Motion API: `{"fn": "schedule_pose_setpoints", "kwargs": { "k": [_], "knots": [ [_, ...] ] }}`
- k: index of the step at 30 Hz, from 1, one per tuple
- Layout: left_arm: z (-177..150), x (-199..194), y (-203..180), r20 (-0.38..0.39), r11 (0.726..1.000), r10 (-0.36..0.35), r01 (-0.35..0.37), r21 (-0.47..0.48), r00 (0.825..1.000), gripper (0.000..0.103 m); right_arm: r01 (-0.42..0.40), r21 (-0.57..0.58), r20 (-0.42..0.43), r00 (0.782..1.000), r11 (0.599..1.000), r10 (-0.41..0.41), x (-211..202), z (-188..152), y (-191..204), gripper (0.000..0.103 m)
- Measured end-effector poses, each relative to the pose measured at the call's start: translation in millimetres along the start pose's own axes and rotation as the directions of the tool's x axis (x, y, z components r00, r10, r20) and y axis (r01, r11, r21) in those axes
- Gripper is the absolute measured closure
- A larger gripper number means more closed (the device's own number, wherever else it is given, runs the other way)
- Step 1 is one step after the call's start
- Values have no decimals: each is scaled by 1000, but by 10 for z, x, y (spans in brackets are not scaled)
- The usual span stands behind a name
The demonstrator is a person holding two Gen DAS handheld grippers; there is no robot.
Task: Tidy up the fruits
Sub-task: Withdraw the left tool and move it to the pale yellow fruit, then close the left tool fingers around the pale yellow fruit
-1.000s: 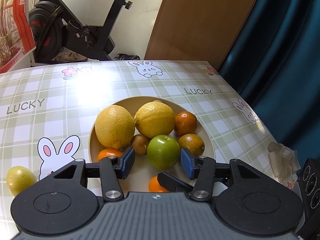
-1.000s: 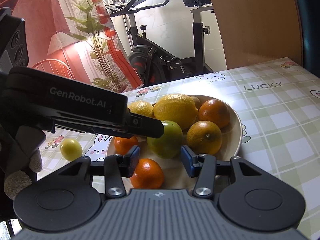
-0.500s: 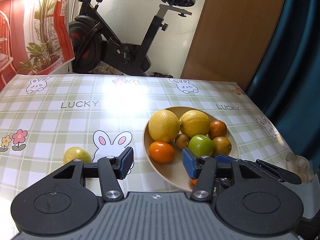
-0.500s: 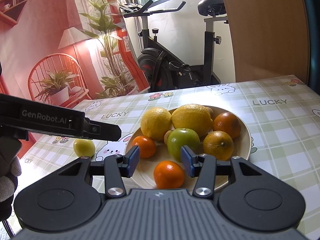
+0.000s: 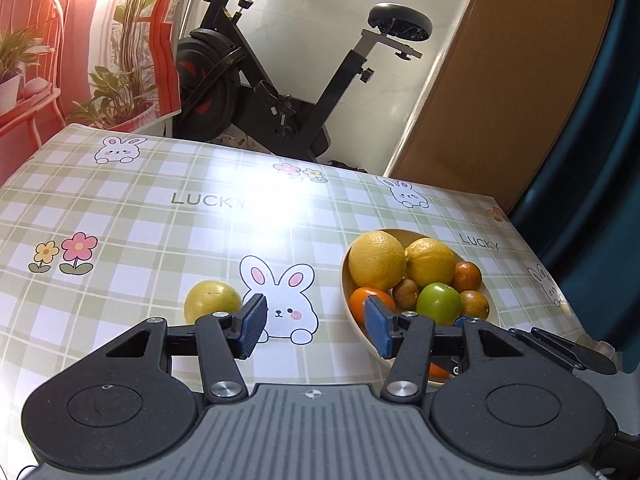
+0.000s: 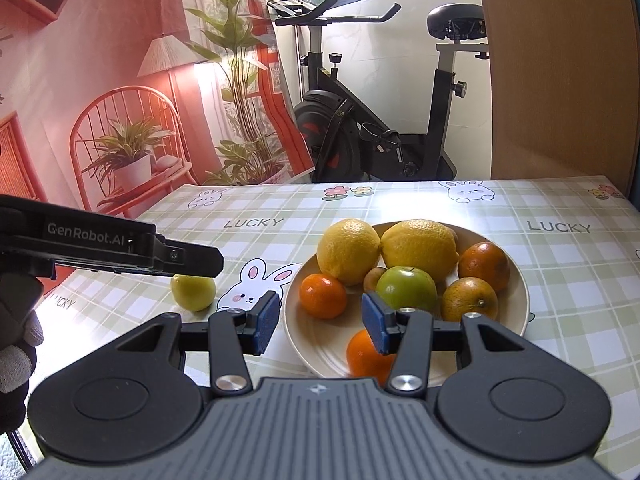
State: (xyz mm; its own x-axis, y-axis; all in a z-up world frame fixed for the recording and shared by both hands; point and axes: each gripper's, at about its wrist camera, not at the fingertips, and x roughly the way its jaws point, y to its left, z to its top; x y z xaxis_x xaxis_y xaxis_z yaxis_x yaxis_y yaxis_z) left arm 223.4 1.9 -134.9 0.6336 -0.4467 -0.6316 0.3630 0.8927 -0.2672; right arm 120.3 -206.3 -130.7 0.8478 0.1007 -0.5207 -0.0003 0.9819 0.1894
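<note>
A cream plate [image 6: 516, 308] on the checked tablecloth holds two big lemons [image 6: 348, 250], a green apple [image 6: 406, 286], a small brown fruit and several oranges [image 6: 322, 294]. One small yellow-green fruit [image 6: 193, 291] lies loose on the cloth left of the plate; in the left wrist view that loose fruit [image 5: 210, 300] sits just beyond my left finger. My left gripper [image 5: 314, 326] hovers open over the bunny print between that fruit and the plate [image 5: 348, 300]. My right gripper [image 6: 320, 322] stands open and empty above the plate's near left rim. The left gripper [image 6: 120, 248] shows from the side above the loose fruit.
The table [image 5: 168, 232] ends at the far side, where an exercise bike [image 5: 280, 92] stands on the floor. A brown panel [image 5: 516, 80] and a teal curtain [image 5: 600, 152] rise at the right. A gloved hand [image 6: 16, 344] holds the left gripper.
My left gripper has swung left from over the plate to the bunny print beside the loose fruit. The right gripper has pulled back and risen a little; both stay open.
</note>
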Motion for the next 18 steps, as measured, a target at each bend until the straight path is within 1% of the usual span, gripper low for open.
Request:
{"fn": "schedule_pose_setpoints", "kwargs": {
  "k": [3,9,11,13,18],
  "knots": [
    [22,-42,102,10,1000,-14,14,-16,1000,46,-5,-10,-10,1000,1000,5,33,20,42,53],
    [77,-122,309,22,1000,6,-6,-2,1000,46,-32,-43,-39,999,999,31,163,53,184,54],
    [90,-124,395,21,1000,5,-5,-18,1000,46,-46,-46,-51,998,998,44,225,50,220,53],
    [102,-101,499,16,999,-10,11,-50,1000,46,-60,-48,-64,996,997,57,282,54,260,53],
    [139,-55,649,18,995,-20,22,-95,1000,46,-100,-98,-85,992,990,91,451,107,424,54]
  ]
}}
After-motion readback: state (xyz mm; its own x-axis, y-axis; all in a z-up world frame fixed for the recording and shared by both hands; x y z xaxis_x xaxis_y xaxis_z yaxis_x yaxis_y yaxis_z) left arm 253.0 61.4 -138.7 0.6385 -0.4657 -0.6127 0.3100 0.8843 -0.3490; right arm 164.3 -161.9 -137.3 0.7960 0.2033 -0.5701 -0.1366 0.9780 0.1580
